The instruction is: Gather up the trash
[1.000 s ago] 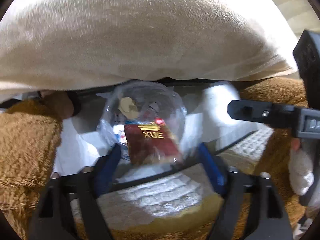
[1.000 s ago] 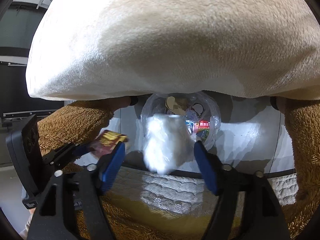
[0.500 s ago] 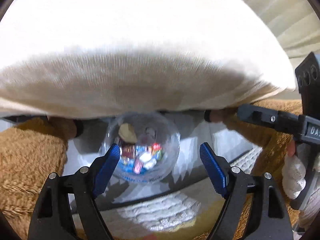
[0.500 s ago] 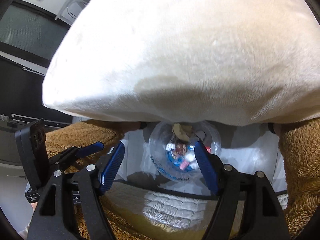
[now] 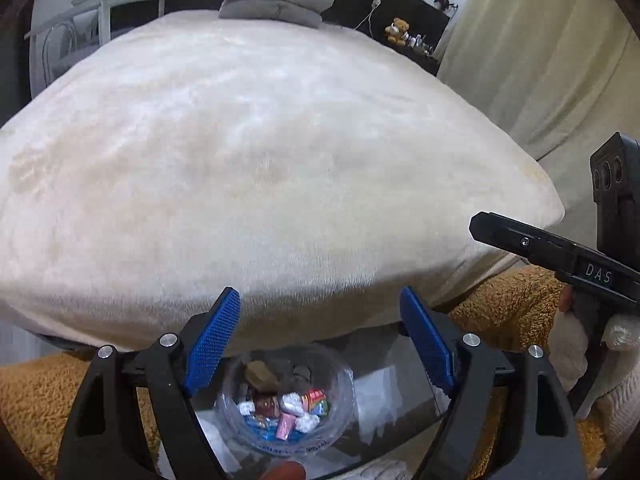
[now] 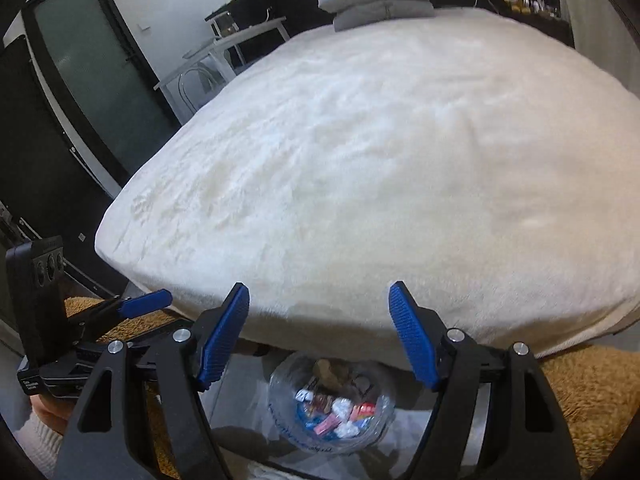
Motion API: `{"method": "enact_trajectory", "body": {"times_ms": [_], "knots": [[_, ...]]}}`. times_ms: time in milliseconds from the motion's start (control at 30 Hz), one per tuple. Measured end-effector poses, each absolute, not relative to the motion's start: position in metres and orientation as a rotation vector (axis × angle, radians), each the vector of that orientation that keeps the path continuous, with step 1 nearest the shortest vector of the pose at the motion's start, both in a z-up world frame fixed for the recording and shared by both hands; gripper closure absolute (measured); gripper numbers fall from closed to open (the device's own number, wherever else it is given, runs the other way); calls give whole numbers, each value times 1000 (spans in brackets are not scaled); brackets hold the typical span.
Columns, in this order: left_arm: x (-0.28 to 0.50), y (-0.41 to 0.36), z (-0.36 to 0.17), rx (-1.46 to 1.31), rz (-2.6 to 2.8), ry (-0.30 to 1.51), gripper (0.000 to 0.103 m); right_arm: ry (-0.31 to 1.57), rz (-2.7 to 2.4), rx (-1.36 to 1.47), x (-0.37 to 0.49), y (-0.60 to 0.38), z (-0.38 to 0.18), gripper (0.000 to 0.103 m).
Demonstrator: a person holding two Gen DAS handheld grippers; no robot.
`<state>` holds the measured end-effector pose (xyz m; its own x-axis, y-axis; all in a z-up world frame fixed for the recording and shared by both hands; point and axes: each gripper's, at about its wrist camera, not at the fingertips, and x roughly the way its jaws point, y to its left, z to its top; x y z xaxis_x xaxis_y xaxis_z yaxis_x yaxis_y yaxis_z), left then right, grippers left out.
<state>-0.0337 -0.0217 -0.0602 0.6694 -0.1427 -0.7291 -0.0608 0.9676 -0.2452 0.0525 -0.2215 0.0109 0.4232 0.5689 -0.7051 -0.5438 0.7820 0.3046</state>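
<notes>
Cream bed (image 5: 280, 160) behind; left claw (image 5: 320, 332) and right claw (image 6: 320, 328) spread apart, holding nothing.

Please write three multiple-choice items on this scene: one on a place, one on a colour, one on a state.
1. Where is the wrapper trash?
A. On the bed
B. In the clear bag
C. In the left claw

2. What colour are the claw pads?
A. Blue
B. Red
C. Green

3. What state is the right claw in?
A. Shut on a tissue
B. Shut on a wrapper
C. Open and empty

Key: B, wrappers lie inside the clear bag; A, the ribbed pads are blue; C, nothing sits between its spread pads.
</notes>
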Motion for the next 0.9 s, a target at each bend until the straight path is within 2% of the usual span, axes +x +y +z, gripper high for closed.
{"method": "enact_trajectory", "body": {"times_ms": [233,567,633,700,767,867,900], "knots": [[-40,-22,-29,-200,-16,675,23,732,634,-32,45,-232,31,31],[-54,-29,-10,-155,3,566,23,579,596,-118,22,-244,43,30],[-56,-31,-10,-146,4,560,22,565,582,-121,20,-248,43,26],[-58,-32,-10,-137,11,549,13,554,567,-131,18,-249,42,25],[-59,-33,-9,-133,12,536,11,564,568,-129,19,-248,41,22],[-59,-33,-8,-131,8,526,6,536,570,-129,17,-247,41,6],[-59,-34,-8,-129,9,519,6,526,568,-131,17,-247,42,5]]}}
